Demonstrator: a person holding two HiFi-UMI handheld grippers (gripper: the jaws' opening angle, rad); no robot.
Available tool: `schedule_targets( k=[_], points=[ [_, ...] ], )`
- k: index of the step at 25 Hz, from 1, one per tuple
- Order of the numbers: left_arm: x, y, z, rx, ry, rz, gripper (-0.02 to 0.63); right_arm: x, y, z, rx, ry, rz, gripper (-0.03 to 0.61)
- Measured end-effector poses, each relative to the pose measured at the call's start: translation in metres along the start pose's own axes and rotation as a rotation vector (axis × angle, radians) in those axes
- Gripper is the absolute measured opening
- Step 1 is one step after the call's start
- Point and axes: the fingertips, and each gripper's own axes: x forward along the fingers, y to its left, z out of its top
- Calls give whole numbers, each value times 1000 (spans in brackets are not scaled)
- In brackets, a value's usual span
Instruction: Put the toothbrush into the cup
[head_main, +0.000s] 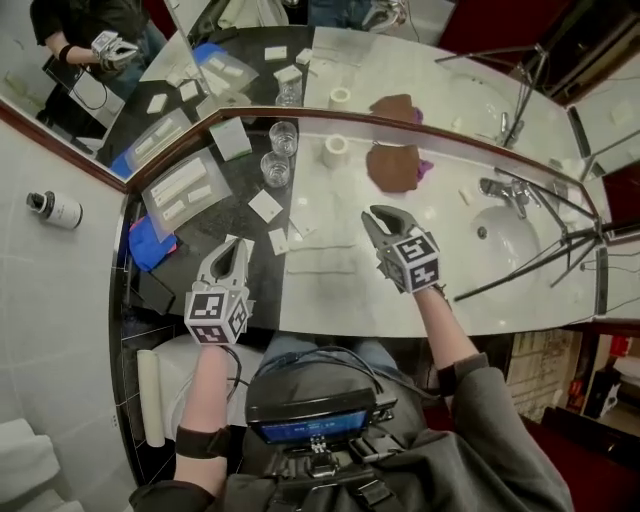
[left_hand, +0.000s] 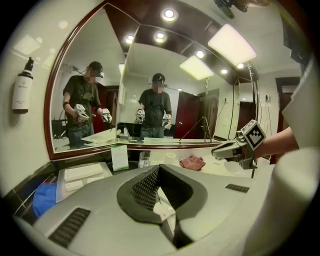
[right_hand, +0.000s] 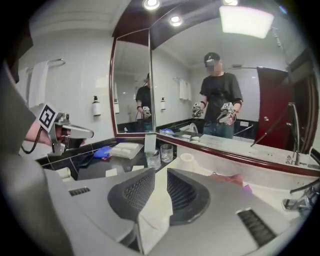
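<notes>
- your left gripper (head_main: 238, 252) is clamped shut on a thin white scrap (left_hand: 163, 210). it looks like torn wrapping, though i can't be sure.
- your right gripper (head_main: 378, 218) pinches a flat white packet (right_hand: 154, 212). both grippers are up above the counter (head_main: 450, 275).
- no bare toothbrush shows anywhere. my guess is it's inside that packet, so you're at the unwrapping stage.
- the glass cups (head_main: 275, 168) stand side by side near the mirror (head_main: 400, 60), well apart from both grippers, and seem empty.
- left to do: free the brush, carry it over, and drop it in a cup.
- the counter is dark on your left and pale stone on your right. it holds a brown cloth (head_main: 392, 167), a sink (head_main: 505, 240) and scattered white sachets (head_main: 266, 205). a bottle (head_main: 55, 208) hangs on the tiled wall.
</notes>
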Motion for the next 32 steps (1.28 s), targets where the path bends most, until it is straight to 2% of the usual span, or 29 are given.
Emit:
schedule_targets(
  k=[5,14,17,22,32],
  points=[
    [6,-3,12,26,-5,-17,3,-33,-37,6,112,-94,-101,55],
    [13,-17,18,65,-1,-51,2,-83,-75,-31,287,-148,-224,17],
    [16,-23,17,90,0,-63,2,-87,-79,-41,293,-138,-237,17],
    [24,-22,12,41,18,-58,2,-87,-83,-42,293,-134,-237,17],
    [34,-21,8,36,37,-63,3,-72,-89,-35,263,-110,-223,17]
  ],
)
